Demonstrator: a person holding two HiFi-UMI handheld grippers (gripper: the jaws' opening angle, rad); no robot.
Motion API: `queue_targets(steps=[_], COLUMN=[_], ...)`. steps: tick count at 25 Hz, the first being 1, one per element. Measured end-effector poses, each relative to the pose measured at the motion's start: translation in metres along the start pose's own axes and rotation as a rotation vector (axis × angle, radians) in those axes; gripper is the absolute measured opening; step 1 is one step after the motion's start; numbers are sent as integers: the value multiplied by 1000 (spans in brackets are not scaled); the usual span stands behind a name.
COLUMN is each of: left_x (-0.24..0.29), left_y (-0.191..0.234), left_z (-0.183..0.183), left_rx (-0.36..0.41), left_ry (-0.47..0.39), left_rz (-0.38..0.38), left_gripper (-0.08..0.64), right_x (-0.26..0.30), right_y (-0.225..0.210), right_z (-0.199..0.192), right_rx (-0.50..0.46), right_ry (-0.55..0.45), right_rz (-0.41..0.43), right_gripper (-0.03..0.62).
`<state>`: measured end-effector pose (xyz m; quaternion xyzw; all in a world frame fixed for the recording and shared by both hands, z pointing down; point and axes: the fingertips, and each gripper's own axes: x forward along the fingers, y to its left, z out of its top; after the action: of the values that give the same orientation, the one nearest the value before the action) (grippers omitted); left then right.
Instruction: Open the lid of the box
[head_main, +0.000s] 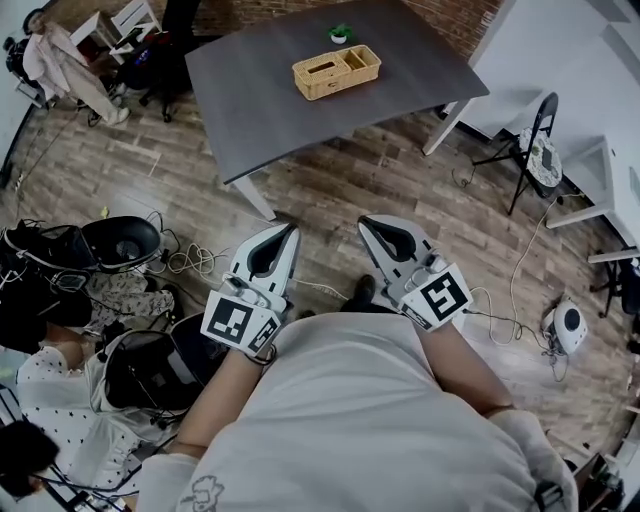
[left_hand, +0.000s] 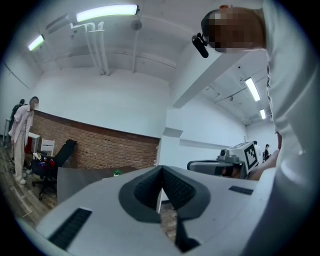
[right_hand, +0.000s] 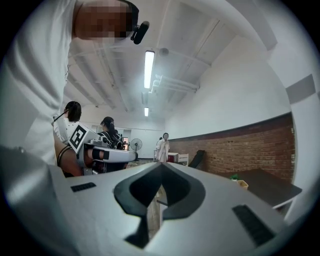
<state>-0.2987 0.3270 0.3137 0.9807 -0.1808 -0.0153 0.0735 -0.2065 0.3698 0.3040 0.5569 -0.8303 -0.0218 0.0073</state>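
Observation:
The box (head_main: 336, 72) is a woven, straw-coloured basket with a flat lid. It stands on a dark grey table (head_main: 270, 95) at the far side of the room, and its corner (right_hand: 242, 184) shows in the right gripper view. Both grippers are held close to the person's body, well short of the table, pointing level toward it. My left gripper (head_main: 292, 228) (left_hand: 161, 168) is shut with its pads meeting at the tip and nothing between them. My right gripper (head_main: 365, 220) (right_hand: 161, 165) is also shut and empty.
A small green plant (head_main: 340, 35) sits behind the box. A black folding chair (head_main: 535, 150) and white tables stand at the right. Cables and a round white device (head_main: 567, 325) lie on the wood floor. A seated person and bags (head_main: 60, 270) fill the left.

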Motion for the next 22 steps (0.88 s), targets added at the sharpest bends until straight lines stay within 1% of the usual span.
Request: queue_targets(steps=[5,7,9,14,22], left_x=[34,48,62,97,145], left_y=[-8,-10,-10,-10,-22], left_z=[-11,-15,-19,-21,-19], left_rx=[-13,-16,-21,-25,8], left_ry=[25,33,39,42,49], left_rz=[18,29,40,74,87], left_gripper=[11,11,11,11,11], right_x=[-8,-12,-17,-32,-61], right_y=[-34,-50,-66,-105,-163], right_z=[-11,-17,-21,-27,-23], right_rx=[22,29,33,32,22], right_ry=[14,19,23,34,-9], right_rz=[29,35,36,44,-3], right_gripper=[8,31,36,96,131])
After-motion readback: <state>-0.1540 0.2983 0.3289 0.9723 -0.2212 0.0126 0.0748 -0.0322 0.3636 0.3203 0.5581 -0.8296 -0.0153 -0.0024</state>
